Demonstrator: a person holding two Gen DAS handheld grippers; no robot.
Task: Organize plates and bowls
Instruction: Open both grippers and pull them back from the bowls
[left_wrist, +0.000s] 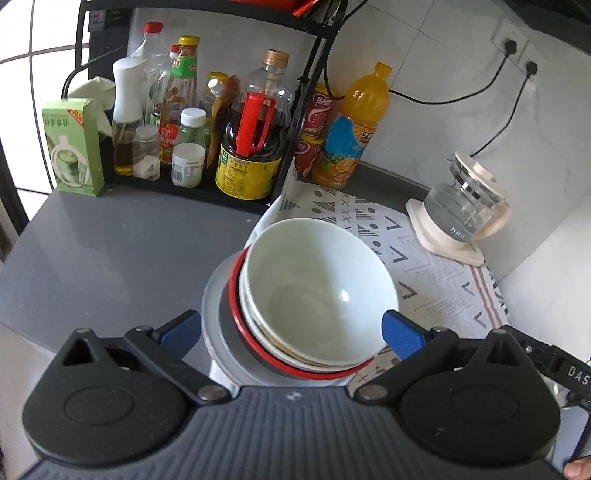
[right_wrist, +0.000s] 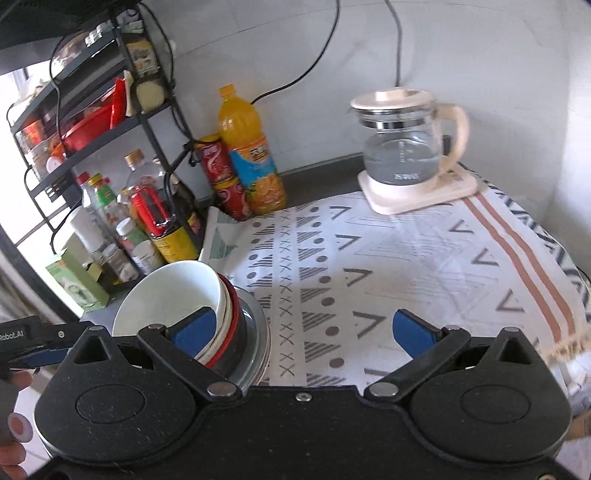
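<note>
A stack of bowls (left_wrist: 317, 295), the white top bowl (right_wrist: 166, 295) tilted over a red-rimmed one, sat on a grey plate (left_wrist: 218, 295) at the edge of the patterned cloth (right_wrist: 406, 266) on the grey worktop (left_wrist: 122, 243). The left gripper (left_wrist: 291, 332) was spread wide around the stack, its blue pads apart from the bowls. The right gripper (right_wrist: 303, 332) was also released, holding nothing above the cloth, beside the stack.

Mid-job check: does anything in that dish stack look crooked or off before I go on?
Yes. The top white bowl sits tilted and off-centre in the stack, leaning toward the bottle rack rather than nesting flat in the red-rimmed bowl below. The grey plate underneath looks level. No spill or chip is visible. Both the left tool and right tool are open.
</note>
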